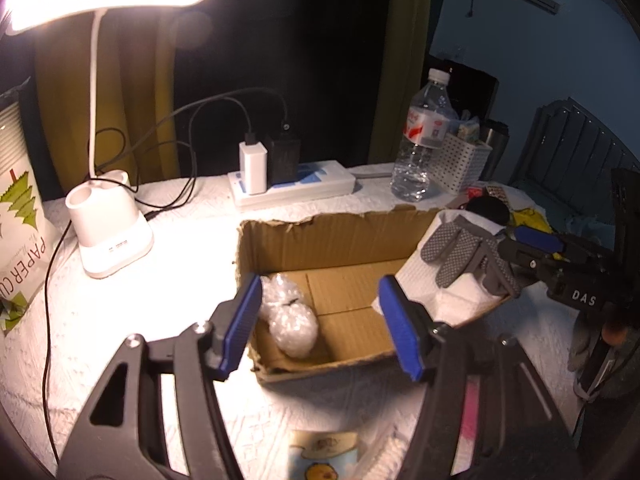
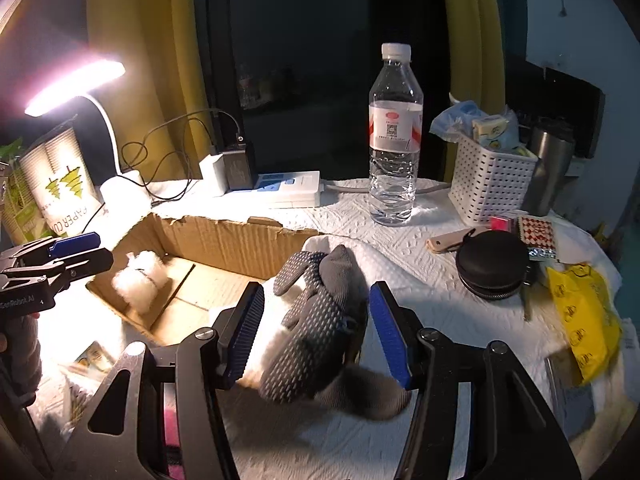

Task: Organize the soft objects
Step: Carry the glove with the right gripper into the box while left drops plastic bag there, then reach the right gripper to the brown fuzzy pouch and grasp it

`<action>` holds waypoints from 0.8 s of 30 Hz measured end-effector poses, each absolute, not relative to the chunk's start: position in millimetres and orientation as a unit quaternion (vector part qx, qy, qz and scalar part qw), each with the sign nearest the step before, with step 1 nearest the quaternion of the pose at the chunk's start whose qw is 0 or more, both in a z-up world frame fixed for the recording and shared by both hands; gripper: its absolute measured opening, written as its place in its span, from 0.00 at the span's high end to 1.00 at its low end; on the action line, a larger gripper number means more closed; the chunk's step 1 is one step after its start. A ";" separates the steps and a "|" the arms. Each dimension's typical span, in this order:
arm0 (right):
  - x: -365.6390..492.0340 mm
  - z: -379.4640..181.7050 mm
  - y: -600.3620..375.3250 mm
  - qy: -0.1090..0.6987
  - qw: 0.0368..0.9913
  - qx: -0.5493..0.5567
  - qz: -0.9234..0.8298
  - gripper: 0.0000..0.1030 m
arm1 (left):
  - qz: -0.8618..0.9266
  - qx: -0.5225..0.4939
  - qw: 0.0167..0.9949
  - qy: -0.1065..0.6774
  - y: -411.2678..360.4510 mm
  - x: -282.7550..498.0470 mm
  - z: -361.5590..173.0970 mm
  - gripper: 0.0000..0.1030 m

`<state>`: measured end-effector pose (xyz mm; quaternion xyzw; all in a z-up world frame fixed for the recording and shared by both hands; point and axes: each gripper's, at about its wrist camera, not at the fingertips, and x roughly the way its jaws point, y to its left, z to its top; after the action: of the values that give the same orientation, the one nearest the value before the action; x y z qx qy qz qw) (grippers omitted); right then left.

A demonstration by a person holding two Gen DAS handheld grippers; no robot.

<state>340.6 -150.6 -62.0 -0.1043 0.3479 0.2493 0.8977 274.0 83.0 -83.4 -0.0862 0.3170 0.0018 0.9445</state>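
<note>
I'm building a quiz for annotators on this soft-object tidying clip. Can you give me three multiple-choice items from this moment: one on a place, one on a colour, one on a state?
1. Where does the bubble wrap bundle lie?
A. inside the cardboard box
B. in the white basket
C. beside the water bottle

2. What colour is the dotted glove?
A. yellow
B. grey
C. red

3. How does the right gripper stand?
A. shut on the glove
B. open, fingers either side of the glove
C. shut on the box wall

Answers: 1 A, the bundle rests on the box floor. 2 B, its fabric is grey with paler dots. 3 B, gaps show between both blue pads and the glove.
</note>
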 end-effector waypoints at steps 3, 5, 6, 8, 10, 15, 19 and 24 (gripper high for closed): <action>327.8 -54.9 -152.7 0.343 0.900 -0.104 0.248 0.44 | -0.002 -0.086 0.947 0.311 80.5 261.7 -78.1 0.39; 318.7 -50.4 -153.7 0.340 0.901 -0.102 0.249 0.44 | -0.002 -0.086 0.948 0.305 79.4 252.8 -74.0 0.39; 313.9 -48.0 -154.0 0.339 0.902 -0.101 0.249 0.44 | -0.003 -0.086 0.950 0.302 78.8 247.8 -71.8 0.39; 305.0 -43.6 -153.4 0.335 0.902 -0.101 0.251 0.44 | -0.003 -0.085 0.952 0.295 77.6 236.5 -67.4 0.38; 294.7 -38.9 -151.8 0.331 0.903 -0.104 0.253 0.44 | -0.004 -0.087 0.953 0.290 76.2 227.4 -64.3 0.37; 269.8 -28.2 -150.6 0.322 0.905 -0.108 0.257 0.44 | -0.008 -0.091 0.956 0.278 73.3 205.8 -58.8 0.33; 254.3 -23.8 -151.9 0.319 0.906 -0.108 0.257 0.44 | -0.016 -0.089 0.959 0.270 69.0 189.6 -57.1 0.30; 235.0 -21.9 -152.0 0.320 0.905 -0.112 0.255 0.44 | -0.026 -0.087 0.960 0.264 62.8 172.2 -57.2 0.27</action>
<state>235.0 -152.0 -21.9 -0.1124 0.3199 0.2553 0.9055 172.2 62.8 -57.2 -0.0869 0.2640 -0.0262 0.9603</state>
